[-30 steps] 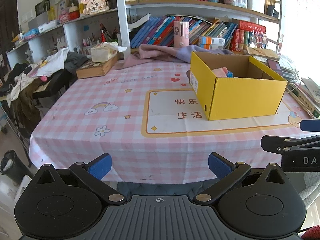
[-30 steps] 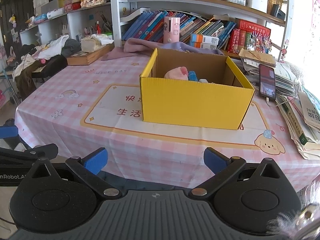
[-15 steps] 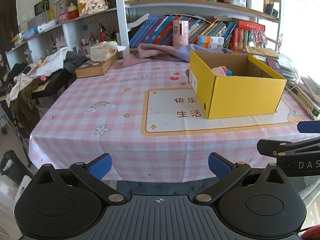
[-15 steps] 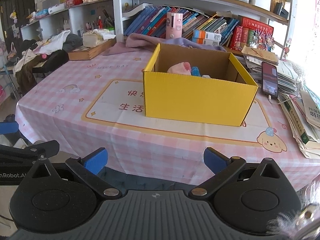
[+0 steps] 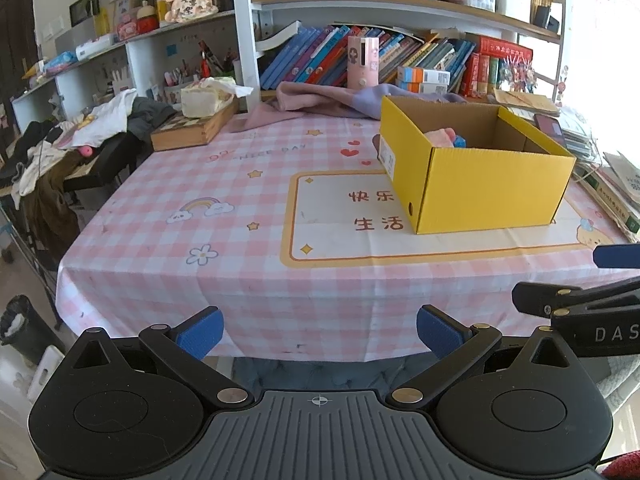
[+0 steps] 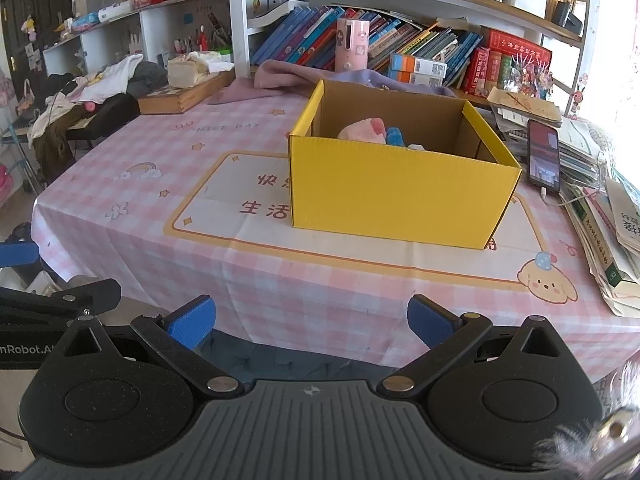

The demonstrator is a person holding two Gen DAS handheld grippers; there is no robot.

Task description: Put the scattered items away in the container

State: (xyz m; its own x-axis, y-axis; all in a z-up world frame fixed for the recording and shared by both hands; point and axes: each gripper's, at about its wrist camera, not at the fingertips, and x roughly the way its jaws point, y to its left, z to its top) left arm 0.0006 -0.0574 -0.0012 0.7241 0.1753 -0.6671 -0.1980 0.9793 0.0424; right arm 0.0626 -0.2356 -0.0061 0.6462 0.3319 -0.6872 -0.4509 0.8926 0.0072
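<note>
At the table's near edge | left gripper and right gripper hang spread and empty | yellow box sits mid-cloth holding pink toy, blue item | tidying looks finished; next, likely a scan for strays.

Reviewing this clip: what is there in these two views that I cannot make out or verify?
- Contents of the yellow box: in both views its walls hide all but the tops of a pink item and a blue item.
- Phone screen: too small to read, right wrist view.
- Right gripper body: cut off by the right edge in the left wrist view.
</note>
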